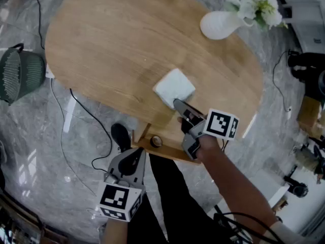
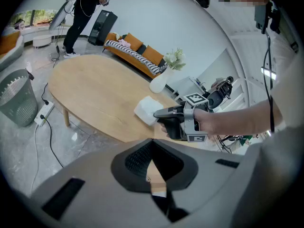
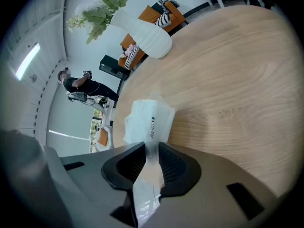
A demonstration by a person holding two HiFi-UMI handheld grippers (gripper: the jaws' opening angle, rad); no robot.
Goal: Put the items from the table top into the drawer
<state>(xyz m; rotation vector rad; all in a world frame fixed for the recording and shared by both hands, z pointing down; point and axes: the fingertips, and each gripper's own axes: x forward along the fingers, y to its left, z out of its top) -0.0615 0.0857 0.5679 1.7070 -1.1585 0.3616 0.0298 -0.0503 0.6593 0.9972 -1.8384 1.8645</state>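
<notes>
Nearest the lens, at the bottom of the head view, your left gripper [image 1: 136, 155] had its jaws together with nothing between them. It pointed toward the one open drawer [image 1: 170, 150] under the table's near edge, where a single small round object [image 1: 156, 141] lay, too small to identify. Up and to the right, your right gripper [image 1: 179, 105] was clamped on the clear plastic flap of the one white packet [image 1: 174, 87], the only loose item on the oval wooden table [image 1: 111, 50]. The packet sat just right of the frame's middle, close to the near edge; whether it rested on the wood or hung just clear could not be told. It was soft, squarish and white in a glossy see-through wrap, with one line of dark print on its side that read like a date beginning 2025. One white vase [image 1: 218, 24] of pale flowers stood at the upper right, and one green slatted bin [image 1: 20, 74] stood on the floor at the left edge.
</notes>
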